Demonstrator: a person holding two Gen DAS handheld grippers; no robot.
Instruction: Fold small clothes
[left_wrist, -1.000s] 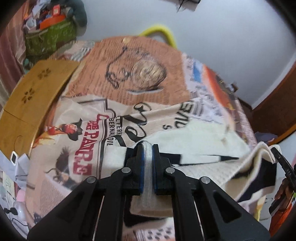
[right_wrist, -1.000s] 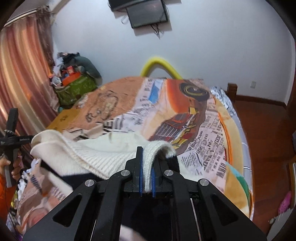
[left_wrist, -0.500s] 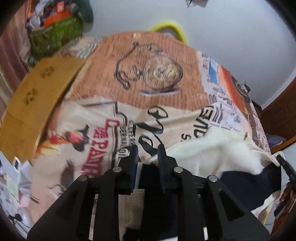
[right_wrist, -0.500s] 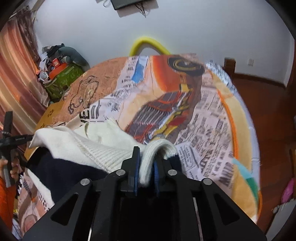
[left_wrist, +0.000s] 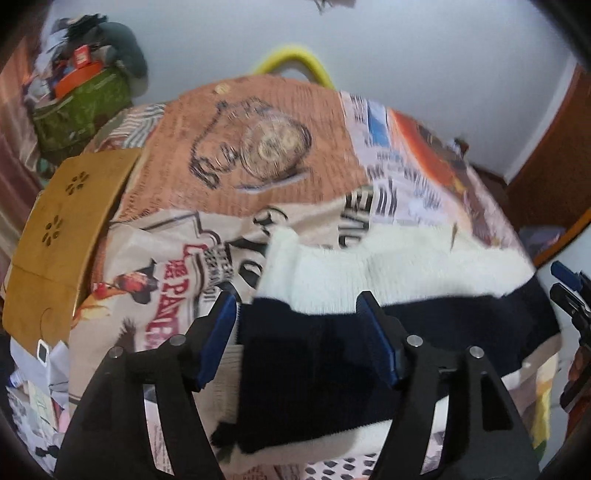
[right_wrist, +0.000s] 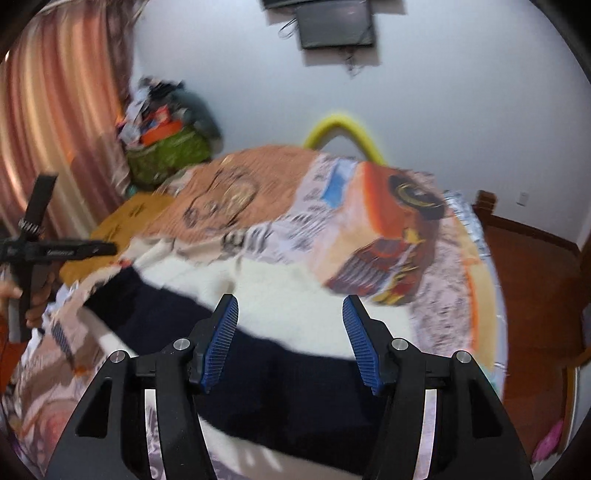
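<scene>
A small cream and navy knit sweater (left_wrist: 369, 295) lies folded on the printed bedspread (left_wrist: 258, 147). It also shows in the right wrist view (right_wrist: 295, 295), cream part far, navy band near. My left gripper (left_wrist: 297, 306) is open and empty, jaws wide, just above the sweater's navy part. My right gripper (right_wrist: 290, 310) is open and empty above the sweater's other end. The right gripper's tip shows at the right edge of the left wrist view (left_wrist: 569, 291). The left gripper's body shows at the left of the right wrist view (right_wrist: 48, 251).
A wooden board (left_wrist: 62, 229) lies at the bed's left edge. A green bag heaped with clutter (left_wrist: 81, 99) stands beyond it by the curtain (right_wrist: 55, 129). A yellow hoop (left_wrist: 295, 62) rises behind the bed. Wooden floor (right_wrist: 535, 277) lies to the right.
Both grippers have opened and let go of the sweater's cream edge. The sweater has dropped flat onto the bed. Both grippers have pulled back a little.
</scene>
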